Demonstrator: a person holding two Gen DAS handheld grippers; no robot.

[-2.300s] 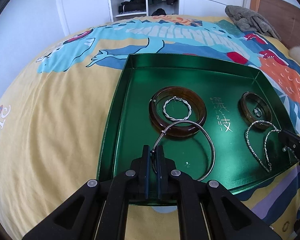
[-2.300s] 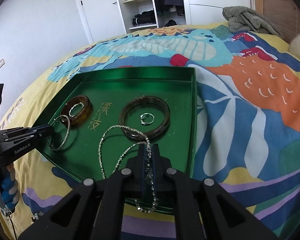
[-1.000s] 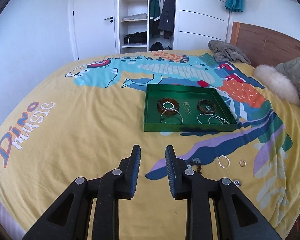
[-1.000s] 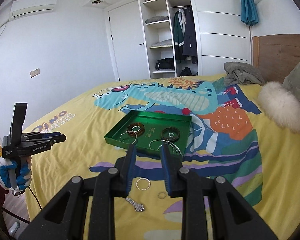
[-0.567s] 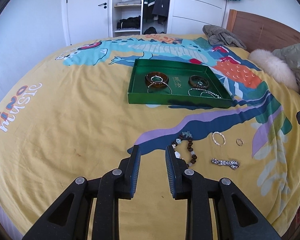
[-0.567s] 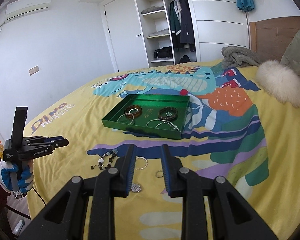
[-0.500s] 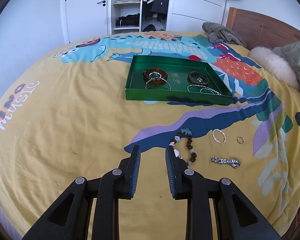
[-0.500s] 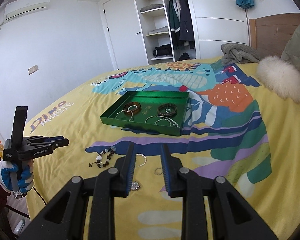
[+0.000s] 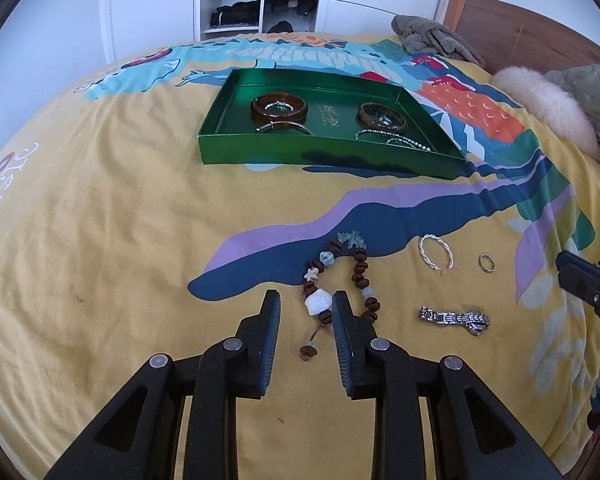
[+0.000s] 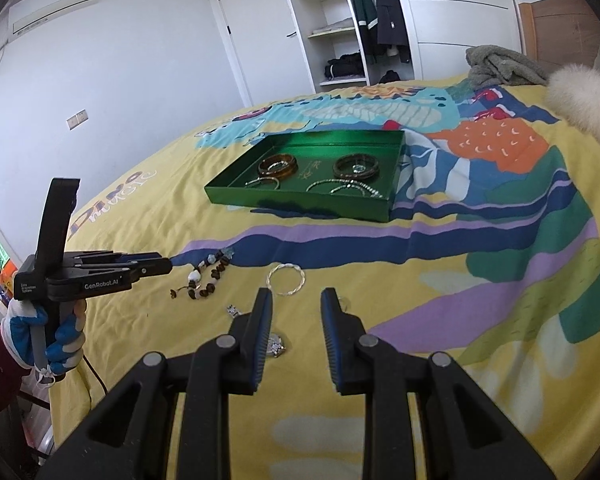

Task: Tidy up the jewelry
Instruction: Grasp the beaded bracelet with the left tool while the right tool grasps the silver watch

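Observation:
Loose jewelry lies on the yellow bedspread: a brown-and-white beaded bracelet (image 9: 360, 270) (image 10: 206, 276), a twisted silver bangle (image 9: 436, 256) (image 10: 286, 278), a small ring (image 9: 487, 262) and a silver watch (image 9: 454, 317). My left gripper (image 9: 306, 304) hangs open just above the bracelet's near side, and nothing is pinched. In the right wrist view my right gripper (image 10: 296, 300) is open over the bangle's near edge, and its left finger hides part of the watch (image 10: 277, 346). The green tray (image 9: 320, 156) (image 10: 300, 202) farther back holds two brown bangles, silver hoops and a chain.
A grey garment (image 9: 436, 40) and a white fluffy cushion (image 9: 548, 104) lie near the wooden headboard. An open wardrobe (image 10: 360, 20) stands beyond the bed. A person's gloved hand (image 10: 44, 336) holds the left gripper (image 10: 166, 266) at the bed's left side.
Both grippers let go of the silver hoop and the chain in the tray, pulled back, and over the last second sank toward the loose jewelry on the bedspread.

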